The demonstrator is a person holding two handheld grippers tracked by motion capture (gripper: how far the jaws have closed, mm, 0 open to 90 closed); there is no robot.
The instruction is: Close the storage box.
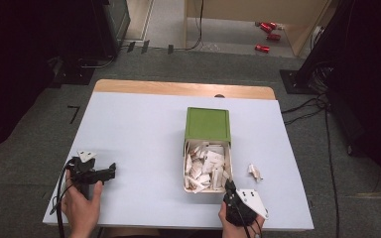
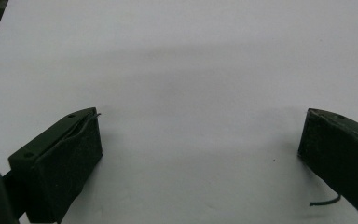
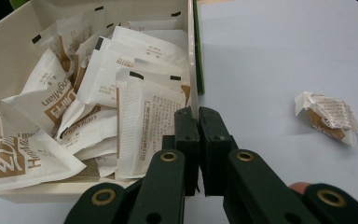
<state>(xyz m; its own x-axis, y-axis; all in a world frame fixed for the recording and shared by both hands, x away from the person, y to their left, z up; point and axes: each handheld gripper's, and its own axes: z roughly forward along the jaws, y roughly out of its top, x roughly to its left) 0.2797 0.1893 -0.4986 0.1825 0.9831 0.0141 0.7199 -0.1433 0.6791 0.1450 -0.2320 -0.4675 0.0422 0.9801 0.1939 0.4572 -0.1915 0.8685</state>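
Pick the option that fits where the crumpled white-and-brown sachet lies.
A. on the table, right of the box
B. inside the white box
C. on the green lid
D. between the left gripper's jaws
A: the crumpled white-and-brown sachet lies alone on the pale table, right of the white box.

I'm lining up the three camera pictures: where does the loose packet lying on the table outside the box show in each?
High view: the loose packet lies on the table, right of the box, lower right of middle.
Left gripper view: not in this picture.
Right gripper view: the packet lies at the right edge, right of the closed jaws of the right gripper.
Shared landmark: the box's right wall, which stands left of the packet in both.
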